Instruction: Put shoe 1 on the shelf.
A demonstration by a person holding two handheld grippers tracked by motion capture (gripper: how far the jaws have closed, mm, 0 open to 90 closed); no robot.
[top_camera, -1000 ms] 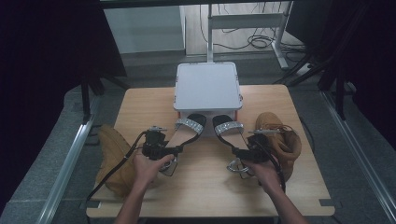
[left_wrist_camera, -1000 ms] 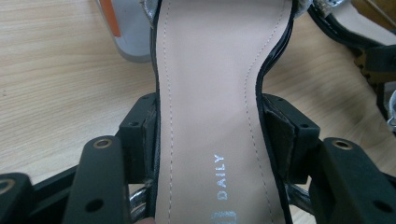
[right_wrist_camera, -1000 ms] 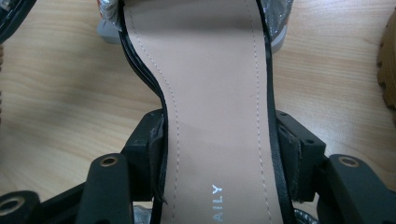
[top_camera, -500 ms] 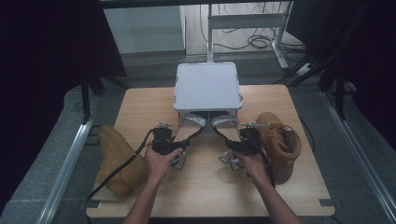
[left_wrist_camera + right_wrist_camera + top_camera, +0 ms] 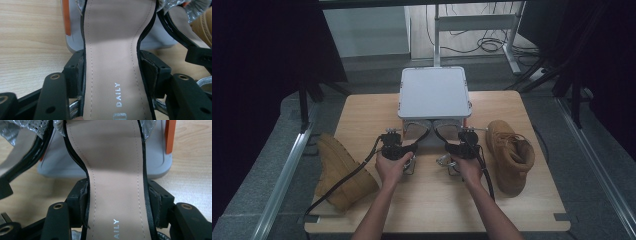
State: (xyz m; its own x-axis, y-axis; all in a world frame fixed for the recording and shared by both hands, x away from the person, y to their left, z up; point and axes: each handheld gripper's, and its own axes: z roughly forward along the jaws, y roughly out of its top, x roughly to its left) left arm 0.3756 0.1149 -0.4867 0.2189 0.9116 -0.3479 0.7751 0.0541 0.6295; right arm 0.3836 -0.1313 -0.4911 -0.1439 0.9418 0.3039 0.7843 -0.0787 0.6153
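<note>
Left gripper (image 5: 408, 131): jaws clamped across waist of left black sandal with beige insole, silver strap (image 5: 112, 57). Right gripper (image 5: 460, 133): same hold on matching right sandal (image 5: 117, 180).

Change: both hands advanced toward 12 o'clock; sandal toes now tucked beneath front edge of grey square plastic case (image 5: 434, 93).

Judgement: stowing in progress, release pending.

Tan leather boots at 3 (image 5: 509, 155) and 9 o'clock (image 5: 339, 172), untouched.

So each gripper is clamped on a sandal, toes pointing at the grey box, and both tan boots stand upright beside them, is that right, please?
Not quite: one boot differs. In the high view the right boot stands upright, but the left boot lies on its side at the table's edge. The rest holds: the left gripper grips the left sandal, the right gripper grips the right sandal, toes toward the grey box.
</note>
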